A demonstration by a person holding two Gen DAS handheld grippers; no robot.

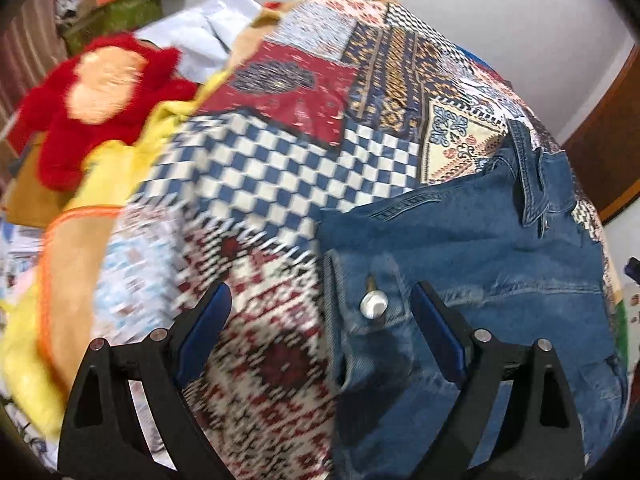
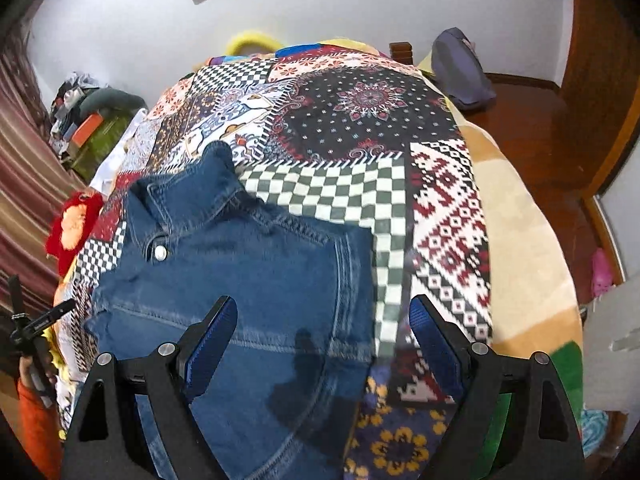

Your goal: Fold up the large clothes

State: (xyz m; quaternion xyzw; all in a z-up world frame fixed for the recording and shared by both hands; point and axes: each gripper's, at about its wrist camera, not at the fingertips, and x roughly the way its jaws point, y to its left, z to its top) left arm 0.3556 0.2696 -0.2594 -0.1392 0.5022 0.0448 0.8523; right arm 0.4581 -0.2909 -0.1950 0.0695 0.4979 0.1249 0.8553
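Observation:
A blue denim jacket [image 1: 472,248] lies flat on a patchwork bedspread [image 1: 256,168]. In the left wrist view its left front edge with a silver button [image 1: 374,305] runs between my fingers. My left gripper [image 1: 320,316] is open and empty above that edge. In the right wrist view the jacket [image 2: 248,280] lies with its collar [image 2: 192,196] away from me and its right edge folded straight. My right gripper [image 2: 322,328] is open and empty above the jacket's right edge, over the bedspread [image 2: 360,120].
A red plush toy [image 1: 100,96] and a yellow blanket [image 1: 116,168] lie at the bed's left side. A grey bag [image 2: 460,68] sits at the far right corner. Wooden floor [image 2: 540,128] runs along the right. Clutter [image 2: 88,120] is piled by the left wall.

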